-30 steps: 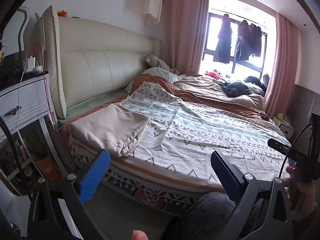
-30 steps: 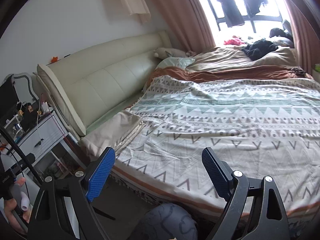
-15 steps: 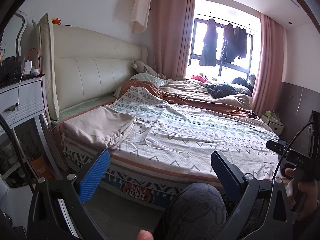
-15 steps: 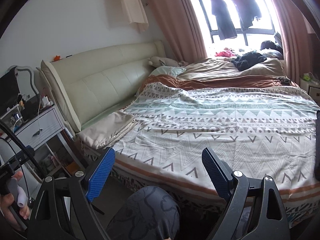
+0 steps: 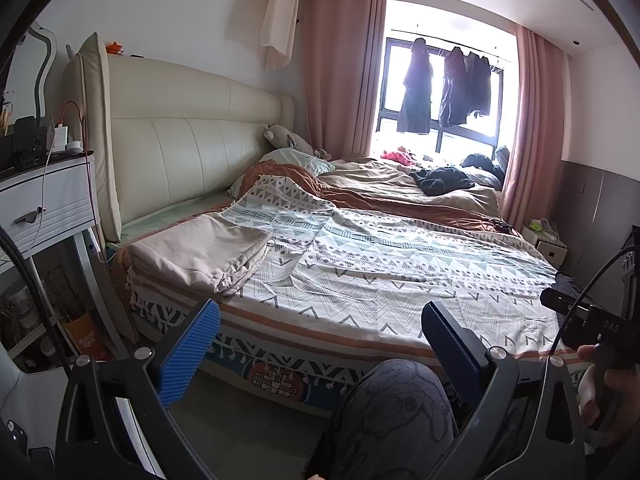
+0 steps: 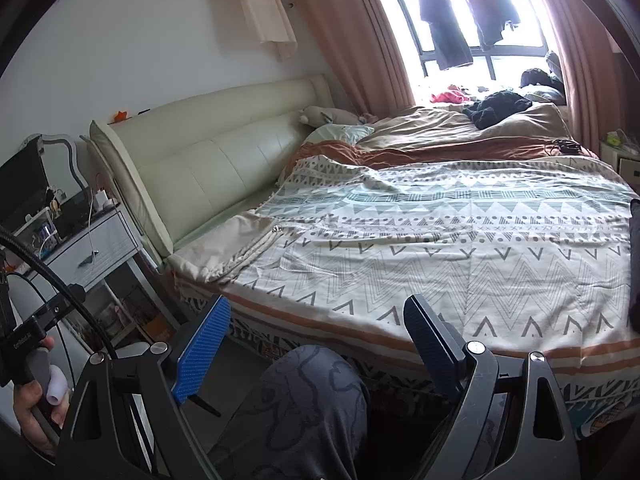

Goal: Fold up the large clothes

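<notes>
A folded beige cloth [image 5: 204, 250] lies on the near left corner of the bed; it also shows in the right wrist view [image 6: 224, 250]. It rests on a patterned cover [image 5: 400, 276] spread over the bed, also seen in the right wrist view [image 6: 460, 248]. My left gripper [image 5: 320, 344] is open and empty, held back from the bed's near edge above my knee [image 5: 396, 412]. My right gripper [image 6: 316, 340] is open and empty too, off the bed's near edge.
A white bedside cabinet [image 5: 48, 208] with chargers stands left of the bed. A cream padded headboard [image 5: 180, 156] runs along the left. Dark clothes [image 5: 440, 180] lie on the far bedding, and more hang at the window [image 5: 444, 92]. A small stand [image 5: 546, 240] sits at far right.
Both grippers have drawn back and risen away from the bed, so more of the room shows. Both stay open and empty. The folded beige cloth has not moved.
</notes>
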Motion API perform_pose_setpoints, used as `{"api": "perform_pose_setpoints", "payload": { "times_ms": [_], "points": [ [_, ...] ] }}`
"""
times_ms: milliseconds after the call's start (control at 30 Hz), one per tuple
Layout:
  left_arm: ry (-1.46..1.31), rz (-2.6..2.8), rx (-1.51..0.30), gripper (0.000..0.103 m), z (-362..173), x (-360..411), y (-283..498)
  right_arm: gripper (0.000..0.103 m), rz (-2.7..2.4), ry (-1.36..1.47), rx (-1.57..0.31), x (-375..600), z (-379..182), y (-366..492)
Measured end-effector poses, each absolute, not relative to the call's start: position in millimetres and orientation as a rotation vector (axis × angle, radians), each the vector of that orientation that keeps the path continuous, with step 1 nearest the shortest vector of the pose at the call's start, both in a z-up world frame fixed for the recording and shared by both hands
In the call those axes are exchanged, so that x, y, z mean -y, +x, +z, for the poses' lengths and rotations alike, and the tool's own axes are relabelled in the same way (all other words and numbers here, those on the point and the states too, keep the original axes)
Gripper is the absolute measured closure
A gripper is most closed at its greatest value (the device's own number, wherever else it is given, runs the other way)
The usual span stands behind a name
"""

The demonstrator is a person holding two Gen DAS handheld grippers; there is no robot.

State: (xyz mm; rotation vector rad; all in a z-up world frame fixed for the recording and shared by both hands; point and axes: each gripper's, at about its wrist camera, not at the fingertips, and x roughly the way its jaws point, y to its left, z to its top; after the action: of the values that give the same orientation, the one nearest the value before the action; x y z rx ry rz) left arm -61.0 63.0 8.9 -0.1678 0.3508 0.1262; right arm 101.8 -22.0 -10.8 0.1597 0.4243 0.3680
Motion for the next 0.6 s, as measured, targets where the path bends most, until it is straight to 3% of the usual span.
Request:
{"api": "perform_pose_setpoints", "payload": {
  "times_ms": [600],
  "points": [
    [-0.177,0.147,-0.348,0.0,10.7,-65.7,-69.3,0.015,0.367,0.17,-0.438,18.1,-14.4,101.2]
  ]
}}
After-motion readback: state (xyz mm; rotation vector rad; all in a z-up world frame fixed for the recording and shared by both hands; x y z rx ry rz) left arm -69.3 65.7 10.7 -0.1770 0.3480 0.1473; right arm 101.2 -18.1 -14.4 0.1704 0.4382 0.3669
